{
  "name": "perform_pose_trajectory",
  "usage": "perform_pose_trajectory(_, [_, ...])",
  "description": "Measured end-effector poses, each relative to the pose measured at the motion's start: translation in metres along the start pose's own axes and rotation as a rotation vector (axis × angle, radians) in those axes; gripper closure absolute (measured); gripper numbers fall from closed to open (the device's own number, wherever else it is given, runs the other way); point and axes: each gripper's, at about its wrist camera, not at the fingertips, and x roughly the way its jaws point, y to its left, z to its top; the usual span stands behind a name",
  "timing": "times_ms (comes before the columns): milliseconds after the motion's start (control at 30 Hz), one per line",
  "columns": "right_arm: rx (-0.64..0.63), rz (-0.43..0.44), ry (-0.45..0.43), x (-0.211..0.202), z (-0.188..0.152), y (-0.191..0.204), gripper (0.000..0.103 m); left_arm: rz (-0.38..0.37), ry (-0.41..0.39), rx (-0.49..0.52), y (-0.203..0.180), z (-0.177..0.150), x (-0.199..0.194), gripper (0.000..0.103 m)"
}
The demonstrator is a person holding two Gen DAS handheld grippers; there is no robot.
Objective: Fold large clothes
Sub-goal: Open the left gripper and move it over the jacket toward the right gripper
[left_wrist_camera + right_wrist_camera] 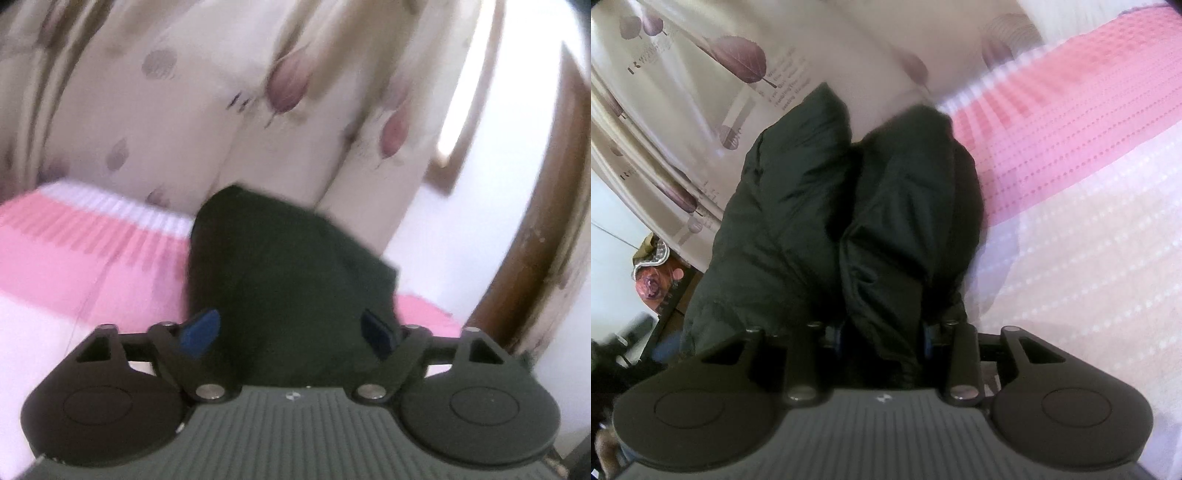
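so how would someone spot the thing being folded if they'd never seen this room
Start at the bed with the pink and white bedspread, which runs up to a cream curtain printed with purple leaves. Bunched at the bed's edge in front of that curtain is the dark puffy garment, with both grippers at it. It is the only near-black, padded thing among pale, patterned fabrics.

The left gripper (291, 330) held a bunched fold of dark green garment (284, 273) between its 2 blue pads (199, 332). The cloth rose over a pink-and-white bedspread (81, 258), near its far edge. A leaf-printed curtain (207, 103) hung behind.
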Motion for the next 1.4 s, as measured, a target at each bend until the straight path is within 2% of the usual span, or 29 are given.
perform_pose_trajectory(67, [0.010,0.009,-0.002,0.000,0.000,-0.001,0.067,-0.045,0.032,0.018,-0.009,0.002,0.015,0.043])
perform_pose_trajectory(133, [0.030,0.021,-0.004,-0.002,0.000,-0.005,0.066,-0.098,0.080,0.011,-0.017,-0.003,0.032,0.047])
perform_pose_trajectory(233, [0.038,0.029,-0.007,-0.005,0.001,-0.005,0.063,-0.155,0.109,0.048,-0.036,-0.018,0.050,0.047])
perform_pose_trajectory(300, [0.031,0.028,-0.010,-0.008,0.002,-0.004,0.058,-0.177,0.134,0.042,-0.044,-0.030,0.062,0.047])
perform_pose_trajectory(400, [-0.020,-0.017,-0.051,-0.025,0.013,0.004,0.057,-0.213,0.168,0.006,-0.042,-0.045,0.078,0.047])
perform_pose_trajectory(433, [-0.070,-0.054,-0.095,-0.036,0.021,0.013,0.057,-0.231,0.176,-0.020,-0.040,-0.048,0.082,0.047])
perform_pose_trajectory(500, [-0.178,-0.102,-0.155,-0.051,0.037,0.033,0.057,-0.245,0.179,-0.008,-0.042,-0.053,0.086,0.047])
perform_pose_trajectory(600, [-0.395,-0.099,-0.185,-0.055,0.063,0.085,0.058,-0.270,0.188,-0.011,-0.039,-0.055,0.094,0.047])
perform_pose_trajectory(700, [-0.653,-0.076,-0.144,-0.030,0.082,0.156,0.058,-0.289,0.194,-0.019,-0.038,-0.058,0.098,0.047])
perform_pose_trajectory(800, [-0.842,-0.056,-0.066,0.018,0.089,0.214,0.059,-0.288,0.192,-0.023,-0.035,-0.059,0.101,0.050])
perform_pose_trajectory(900, [-1.135,-0.156,0.000,0.076,0.072,0.252,0.062,-0.293,0.194,-0.034,-0.031,-0.060,0.103,0.049])
perform_pose_trajectory(967, [-1.241,-0.244,0.067,0.110,0.062,0.250,0.070,-0.297,0.193,-0.038,-0.030,-0.061,0.101,0.049])
perform_pose_trajectory(1067, [-1.241,-0.308,0.128,0.137,0.061,0.222,0.073,-0.306,0.192,-0.029,-0.029,-0.063,0.102,0.048])
perform_pose_trajectory(1133, [-1.203,-0.342,0.126,0.141,0.060,0.205,0.073,-0.320,0.198,-0.032,-0.027,-0.063,0.103,0.049])
perform_pose_trajectory(1233, [-1.083,-0.329,0.149,0.144,0.062,0.175,0.073,-0.339,0.203,-0.026,-0.026,-0.066,0.106,0.049])
perform_pose_trajectory(1400, [-1.007,-0.325,0.143,0.147,0.064,0.156,0.074,-0.351,0.210,-0.036,-0.024,-0.065,0.114,0.051])
